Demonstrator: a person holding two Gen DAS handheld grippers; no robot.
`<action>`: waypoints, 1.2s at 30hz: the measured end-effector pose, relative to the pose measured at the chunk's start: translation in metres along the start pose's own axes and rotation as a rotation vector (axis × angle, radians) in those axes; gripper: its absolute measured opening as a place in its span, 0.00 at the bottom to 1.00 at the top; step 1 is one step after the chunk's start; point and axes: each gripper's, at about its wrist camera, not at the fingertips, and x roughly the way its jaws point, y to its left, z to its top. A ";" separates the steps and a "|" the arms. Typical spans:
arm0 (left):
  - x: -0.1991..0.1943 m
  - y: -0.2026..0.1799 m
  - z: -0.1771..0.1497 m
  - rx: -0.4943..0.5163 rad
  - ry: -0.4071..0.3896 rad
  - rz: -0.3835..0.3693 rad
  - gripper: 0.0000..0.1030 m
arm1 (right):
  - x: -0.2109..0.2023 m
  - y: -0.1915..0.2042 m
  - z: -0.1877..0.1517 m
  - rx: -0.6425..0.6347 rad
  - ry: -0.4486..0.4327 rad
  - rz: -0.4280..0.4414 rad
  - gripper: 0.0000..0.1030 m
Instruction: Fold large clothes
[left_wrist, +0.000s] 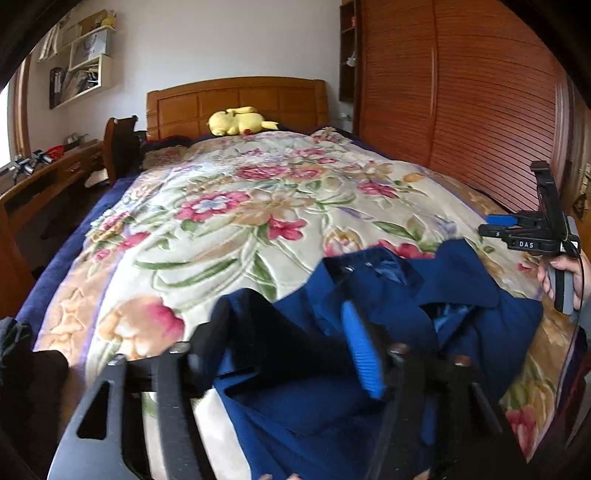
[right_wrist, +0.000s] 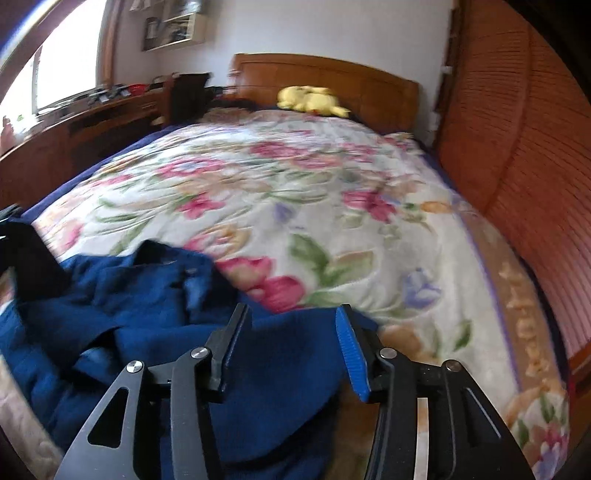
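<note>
A dark blue garment (left_wrist: 476, 291) lies crumpled on the near end of the bed, its collar and light blue lining facing up. My left gripper (left_wrist: 288, 336) hovers over its left part with the jaws standing apart, cloth lying under and between them but not pinched. The blue pad of its right finger (left_wrist: 360, 350) shows clearly. In the right wrist view the same garment (right_wrist: 129, 299) spreads to the left, and my right gripper (right_wrist: 291, 336) is open above its right edge. That right gripper (left_wrist: 517, 230) also shows at the far right, held by a hand (left_wrist: 561, 266).
A floral blanket (left_wrist: 258, 206) covers the bed. A yellow plush toy (left_wrist: 238, 120) lies by the wooden headboard (left_wrist: 236, 96). A slatted wooden wardrobe (left_wrist: 461, 110) runs along the right side. A desk (left_wrist: 48, 177) and a chair (left_wrist: 120, 144) stand at the left.
</note>
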 end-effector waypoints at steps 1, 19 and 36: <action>0.000 0.000 -0.001 0.002 -0.002 -0.007 0.69 | 0.000 0.008 -0.005 -0.010 0.008 0.032 0.49; -0.004 0.002 -0.018 0.011 0.010 -0.048 0.76 | 0.042 0.072 -0.052 -0.301 0.328 0.002 0.48; -0.021 0.038 -0.021 -0.065 -0.039 0.003 0.76 | 0.084 0.092 0.088 -0.191 0.051 0.018 0.24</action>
